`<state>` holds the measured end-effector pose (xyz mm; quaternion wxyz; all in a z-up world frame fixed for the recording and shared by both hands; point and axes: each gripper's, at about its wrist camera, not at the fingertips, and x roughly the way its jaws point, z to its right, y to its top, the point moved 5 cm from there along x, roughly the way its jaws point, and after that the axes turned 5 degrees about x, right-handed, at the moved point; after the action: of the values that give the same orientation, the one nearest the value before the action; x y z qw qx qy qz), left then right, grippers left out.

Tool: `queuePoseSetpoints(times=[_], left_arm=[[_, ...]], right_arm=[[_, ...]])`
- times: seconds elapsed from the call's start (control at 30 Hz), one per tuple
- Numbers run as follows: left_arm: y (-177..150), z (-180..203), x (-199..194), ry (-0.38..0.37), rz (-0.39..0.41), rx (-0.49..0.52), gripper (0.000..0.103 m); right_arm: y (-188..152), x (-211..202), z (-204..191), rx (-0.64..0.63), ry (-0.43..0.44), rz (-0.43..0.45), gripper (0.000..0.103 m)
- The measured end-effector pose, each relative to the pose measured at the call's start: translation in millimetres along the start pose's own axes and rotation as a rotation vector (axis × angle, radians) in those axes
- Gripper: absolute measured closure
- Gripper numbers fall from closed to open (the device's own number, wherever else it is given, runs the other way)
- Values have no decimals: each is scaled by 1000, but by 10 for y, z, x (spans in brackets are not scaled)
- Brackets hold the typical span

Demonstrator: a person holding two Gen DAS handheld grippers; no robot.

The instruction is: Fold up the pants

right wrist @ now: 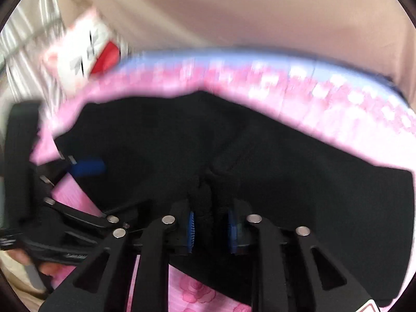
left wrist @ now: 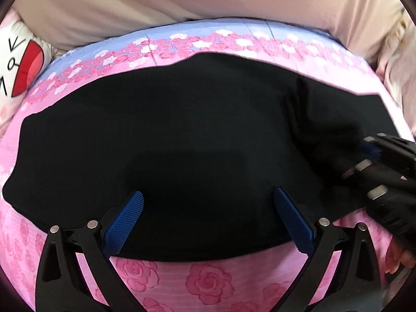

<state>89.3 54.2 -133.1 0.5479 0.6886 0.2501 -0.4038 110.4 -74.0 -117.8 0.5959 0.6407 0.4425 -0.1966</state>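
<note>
Black pants [left wrist: 182, 135] lie spread across a pink rose-print bedsheet [left wrist: 208, 280]. My left gripper [left wrist: 208, 193] hangs over their near edge, open, with its blue pads [left wrist: 130, 221] wide apart and only flat cloth below them. At the right edge of this view a gloved hand brings my right gripper [left wrist: 364, 152] onto the pants. The right wrist view is blurred. There my right gripper [right wrist: 212, 223] is shut on a raised ridge of the pants [right wrist: 286, 169], bunched between its blue pads [right wrist: 191, 230]. A blue finger of the left gripper [right wrist: 88, 167] shows at the left.
A white cushion with red and black print [left wrist: 20, 65] lies at the far left of the bed. Beige padding [left wrist: 208, 0] rises behind the sheet's blue far border [left wrist: 208, 27]. A shiny curtain [right wrist: 26, 39] hangs at the upper left.
</note>
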Motion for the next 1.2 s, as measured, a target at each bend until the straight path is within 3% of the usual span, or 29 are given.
queuePoseSetpoints(times=[0.07, 0.17, 0.23, 0.3, 0.37, 0.43, 0.57, 0.6, 0.67, 0.77, 0.87, 0.97, 1.07, 1.13, 1.2], left_arm=[[-58, -17, -44, -11, -1, 2, 5], [-158, -139, -139, -50, 4, -33, 5], [-209, -223, -210, -37, 21, -55, 5], [-213, -290, -258, -17, 33, -78, 5], [-166, -302, -289, -22, 47, -95, 5], [-91, -256, -317, -40, 60, -100, 5], [35, -12, -399, -92, 81, -68, 5], [70, 82, -432, -109, 85, -52, 5], [105, 213, -498, -121, 97, -18, 5], [137, 358, -598, -103, 138, 40, 5], [163, 445, -530, -111, 122, 38, 5], [198, 511, -468, -129, 93, 33, 5], [203, 568, -534, -140, 104, 60, 5], [185, 519, -596, -103, 122, 72, 5], [196, 431, -621, -72, 135, 66, 5]], right_arm=[[-33, -122, -57, -23, 6, 41, 69], [-10, -516, -29, 57, 164, 93, 68], [43, -729, 117, 121, 207, 132, 67], [105, -813, 289, 148, 151, 170, 67], [158, -728, 471, 180, 68, 142, 69], [250, -548, 530, 192, 48, 126, 77], [340, 78, 530, 151, 5, 33, 77], [375, 92, 517, 140, 7, 64, 77], [461, 34, 506, 140, 10, 45, 79], [527, -148, 532, 155, 48, 88, 79], [499, 166, 516, 180, 87, 12, 78], [578, 292, 336, 105, 43, 65, 73], [609, 83, 342, 100, 66, 73, 77], [556, -170, 512, 135, 80, 116, 77], [409, -510, 819, 192, 18, 172, 77]])
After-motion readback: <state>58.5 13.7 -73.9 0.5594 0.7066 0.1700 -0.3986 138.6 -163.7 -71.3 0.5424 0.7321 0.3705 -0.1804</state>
